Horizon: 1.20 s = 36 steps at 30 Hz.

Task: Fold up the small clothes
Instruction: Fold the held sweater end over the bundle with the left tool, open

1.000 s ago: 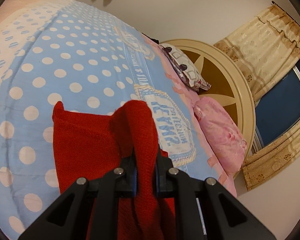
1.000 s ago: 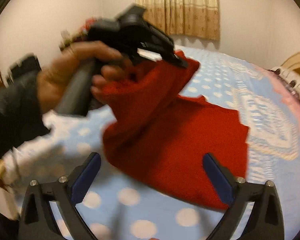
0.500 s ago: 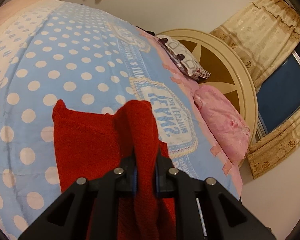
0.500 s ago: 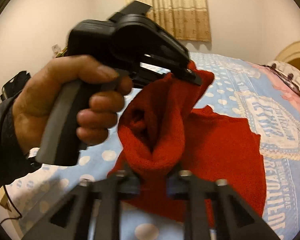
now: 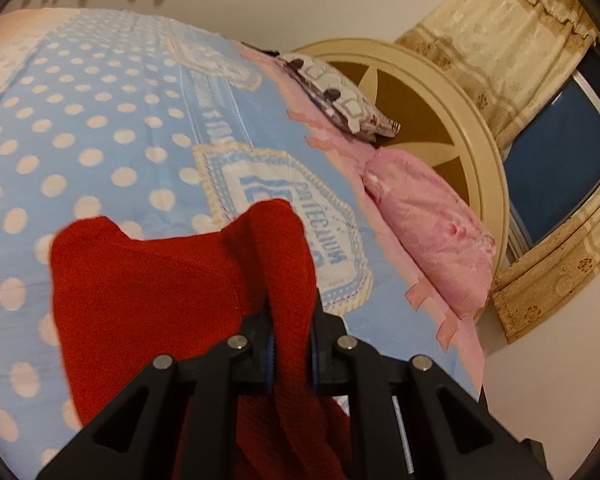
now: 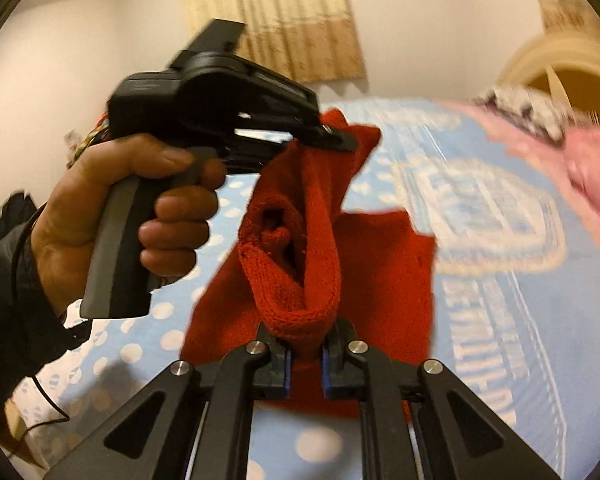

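Observation:
A red knitted garment (image 5: 148, 292) lies partly on the blue polka-dot bedspread (image 5: 80, 128), one part lifted. My left gripper (image 5: 291, 344) is shut on a raised fold of it. In the right wrist view the left gripper (image 6: 336, 138) pinches the top of the garment (image 6: 380, 272). My right gripper (image 6: 305, 356) is shut on a ribbed cuff-like edge of the same garment, just below the left one. The garment's lower body drapes onto the bed.
A pink pillow (image 5: 428, 236) and a patterned pillow (image 5: 340, 96) lie by the round cream headboard (image 5: 452, 120). Curtains and a dark window (image 5: 560, 152) are at the right. The person's hand (image 6: 140, 216) holds the left gripper's handle.
My right gripper, open a second ago, moved in and shut on the garment's ribbed edge. The left gripper kept its hold and lifted the fold; both views have shifted toward the headboard.

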Available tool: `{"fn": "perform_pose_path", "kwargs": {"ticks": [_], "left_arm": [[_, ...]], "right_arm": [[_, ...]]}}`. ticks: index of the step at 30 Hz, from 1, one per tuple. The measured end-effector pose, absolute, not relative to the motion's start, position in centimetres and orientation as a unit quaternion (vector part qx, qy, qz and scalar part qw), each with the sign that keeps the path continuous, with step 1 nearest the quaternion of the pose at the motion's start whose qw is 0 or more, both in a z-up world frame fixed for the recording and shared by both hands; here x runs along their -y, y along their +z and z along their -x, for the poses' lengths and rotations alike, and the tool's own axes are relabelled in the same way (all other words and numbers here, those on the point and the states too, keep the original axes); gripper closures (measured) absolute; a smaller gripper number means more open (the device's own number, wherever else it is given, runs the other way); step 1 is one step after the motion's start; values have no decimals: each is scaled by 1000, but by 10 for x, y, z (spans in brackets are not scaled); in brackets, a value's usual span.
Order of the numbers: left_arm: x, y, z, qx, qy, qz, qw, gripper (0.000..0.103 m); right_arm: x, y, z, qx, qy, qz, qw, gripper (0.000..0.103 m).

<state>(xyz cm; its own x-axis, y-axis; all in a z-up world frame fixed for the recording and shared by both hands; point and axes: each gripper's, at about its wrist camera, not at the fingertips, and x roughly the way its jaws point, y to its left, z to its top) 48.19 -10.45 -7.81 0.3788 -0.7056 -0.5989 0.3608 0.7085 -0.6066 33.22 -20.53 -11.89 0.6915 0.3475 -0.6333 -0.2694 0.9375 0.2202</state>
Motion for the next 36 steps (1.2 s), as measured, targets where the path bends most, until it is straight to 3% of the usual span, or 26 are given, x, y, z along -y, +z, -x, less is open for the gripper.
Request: {"fn": "perform_pose_path", "kwargs": {"ticks": [8, 12, 14, 16, 19, 21, 27, 30, 36], "left_arm": [[145, -107, -475, -475, -311, 125, 814, 85], [152, -96, -464, -463, -311, 101, 824, 63], [153, -81, -452, -436, -321, 76, 837, 57], [147, -70, -439, -415, -320, 54, 850, 43], [125, -66, -420, -397, -308, 33, 864, 36], [111, -73, -408, -396, -299, 23, 868, 36], [81, -112, -369, -416, -246, -23, 875, 36], [82, -122, -357, -409, -234, -41, 881, 31], [71, -139, -351, -407, -232, -9, 884, 20]], "right_arm": [[237, -154, -328, -418, 180, -140, 879, 93], [253, -162, -324, -432, 186, -185, 863, 93], [256, -163, -320, -440, 186, -186, 859, 93], [258, -163, -316, -444, 184, -184, 857, 91], [262, -160, -305, -449, 178, -174, 858, 68], [265, -151, -295, -434, 154, -156, 874, 39], [254, -114, -299, -373, 155, -120, 907, 39], [236, -103, -314, -348, 200, -114, 909, 38], [223, -146, -378, -433, 191, -131, 871, 39]]}}
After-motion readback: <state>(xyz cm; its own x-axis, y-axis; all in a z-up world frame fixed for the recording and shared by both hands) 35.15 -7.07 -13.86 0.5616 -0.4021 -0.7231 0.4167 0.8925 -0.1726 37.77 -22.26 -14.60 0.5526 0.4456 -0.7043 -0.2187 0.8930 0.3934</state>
